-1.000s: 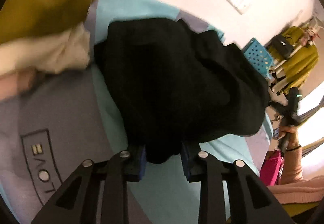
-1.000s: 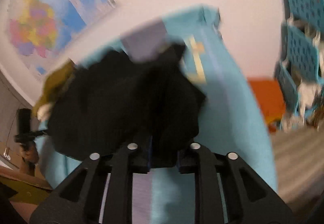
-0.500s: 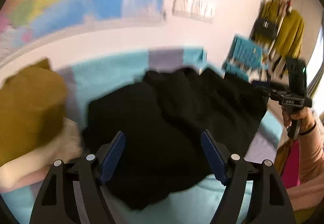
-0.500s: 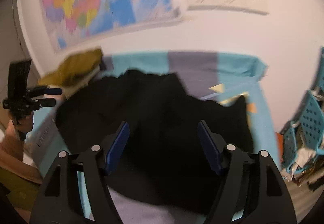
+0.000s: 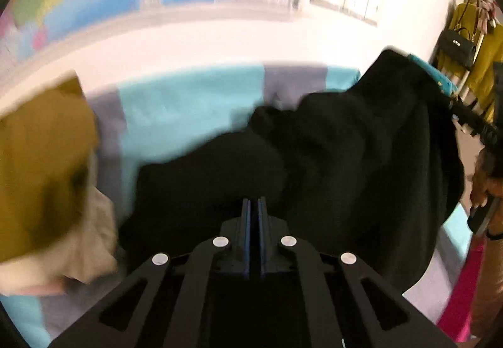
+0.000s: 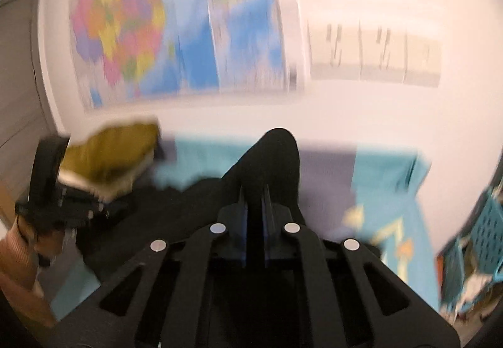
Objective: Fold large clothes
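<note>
A black garment [image 5: 345, 159] lies heaped on a bed with a teal and lavender cover [image 5: 188, 102]. The left tool [image 5: 253, 206] is clenched, its 2 fingers nearly touching, with the dark cloth just ahead and beneath — whether it pinches fabric is unclear. The right tool [image 6: 254, 193] is clenched on a raised fold of the garment [image 6: 276, 156]. A mustard garment [image 5: 37, 165] sits at the bed's left.

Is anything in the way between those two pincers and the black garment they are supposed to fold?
Nothing visible is. The right gripper is already shut on a raised fold of the black garment. The left gripper is closed right at the cloth's near edge, though whether it actually pinches fabric is unclear.
</note>
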The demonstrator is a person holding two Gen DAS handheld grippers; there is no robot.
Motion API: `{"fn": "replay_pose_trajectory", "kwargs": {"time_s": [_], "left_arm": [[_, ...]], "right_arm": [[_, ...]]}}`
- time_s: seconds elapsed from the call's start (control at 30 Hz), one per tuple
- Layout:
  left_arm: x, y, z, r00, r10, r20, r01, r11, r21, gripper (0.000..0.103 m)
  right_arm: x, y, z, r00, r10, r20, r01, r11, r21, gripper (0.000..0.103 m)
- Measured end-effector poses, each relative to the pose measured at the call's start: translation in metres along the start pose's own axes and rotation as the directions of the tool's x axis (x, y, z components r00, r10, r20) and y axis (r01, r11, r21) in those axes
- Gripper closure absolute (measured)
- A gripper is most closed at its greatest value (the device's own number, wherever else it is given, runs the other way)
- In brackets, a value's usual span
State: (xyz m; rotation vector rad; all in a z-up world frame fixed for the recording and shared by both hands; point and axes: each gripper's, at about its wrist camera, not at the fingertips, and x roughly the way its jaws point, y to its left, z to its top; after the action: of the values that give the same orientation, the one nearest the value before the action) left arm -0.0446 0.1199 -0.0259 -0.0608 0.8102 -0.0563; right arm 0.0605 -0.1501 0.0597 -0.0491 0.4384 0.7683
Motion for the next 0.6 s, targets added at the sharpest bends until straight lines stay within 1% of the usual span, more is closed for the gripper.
{"fn": "replay_pose_trajectory", "kwargs": {"time_s": [0.03,0.07,0.1,0.13,0.17,0.2,0.23,0.3,0.33,0.4,0.43,0.5,0.53,0.57,0.6], "left_arm": [[-0.005,0.000,0.001,1.000,0.002,0.020,-0.002,1.000,0.005,0.100],[-0.006,0.000,0.000,1.000,0.009,0.021,-0.009,1.000,0.008,0.100],[-0.005,0.000,-0.001,0.999,0.030,0.016,-0.030,0.999,0.013,0.100],[0.000,-0.001,-0.002,0.999,0.051,0.001,-0.051,0.998,0.020,0.097],[0.004,0.001,-0.005,0.998,0.066,-0.010,-0.065,0.998,0.022,0.094],[0.009,0.001,-0.007,0.996,0.083,-0.025,-0.082,0.996,0.024,0.093],[0.014,0.002,-0.011,0.995,0.094,-0.041,-0.093,0.995,0.026,0.089],[0.018,0.004,-0.016,0.994,0.095,-0.055,-0.094,0.995,0.026,0.082],[0.015,0.004,-0.018,0.994,0.094,-0.055,-0.093,0.995,0.024,0.081],[0.017,0.003,-0.019,0.994,0.096,-0.059,-0.095,0.995,0.028,0.079],[0.015,0.003,-0.020,0.994,0.096,-0.053,-0.095,0.995,0.029,0.076],[0.013,0.003,-0.021,0.994,0.102,-0.041,-0.101,0.994,0.031,0.070],[0.011,0.002,-0.022,0.994,0.101,-0.035,-0.100,0.994,0.035,0.065],[0.011,0.002,-0.022,0.994,0.102,-0.033,-0.100,0.994,0.037,0.064],[0.010,0.001,-0.022,0.994,0.107,-0.031,-0.106,0.994,0.040,0.062]], "right_arm": [[0.006,-0.001,0.000,1.000,-0.005,0.003,0.005,1.000,0.006,0.096],[0.020,-0.003,-0.003,0.999,-0.003,-0.044,0.004,1.000,0.011,0.096],[0.046,-0.009,-0.013,0.988,-0.012,-0.155,0.015,1.000,0.019,0.094],[0.064,-0.012,-0.024,0.970,-0.029,-0.241,0.035,0.999,0.024,0.093],[0.085,-0.015,-0.041,0.939,-0.018,-0.343,0.028,0.999,0.026,0.091],[0.094,-0.016,-0.054,0.924,-0.021,-0.381,0.031,0.999,0.021,0.088],[0.096,-0.016,-0.059,0.923,-0.030,-0.384,0.039,0.999,0.017,0.086],[0.094,-0.016,-0.063,0.926,-0.024,-0.378,0.036,0.999,0.023,0.085],[0.091,-0.018,-0.062,0.931,-0.022,-0.365,0.037,0.999,0.035,0.083],[0.085,-0.023,-0.058,0.936,-0.023,-0.352,0.046,0.997,0.057,0.070],[0.082,-0.024,-0.056,0.939,-0.031,-0.342,0.054,0.997,0.058,0.066],[0.070,-0.028,-0.051,0.950,-0.040,-0.309,0.065,0.995,0.070,0.052],[0.063,-0.027,-0.052,0.954,-0.045,-0.295,0.070,0.995,0.075,0.048],[0.055,-0.025,-0.050,0.960,-0.044,-0.276,0.067,0.995,0.075,0.040],[0.046,-0.027,-0.049,0.966,-0.042,-0.256,0.066,0.994,0.086,0.039]]}}
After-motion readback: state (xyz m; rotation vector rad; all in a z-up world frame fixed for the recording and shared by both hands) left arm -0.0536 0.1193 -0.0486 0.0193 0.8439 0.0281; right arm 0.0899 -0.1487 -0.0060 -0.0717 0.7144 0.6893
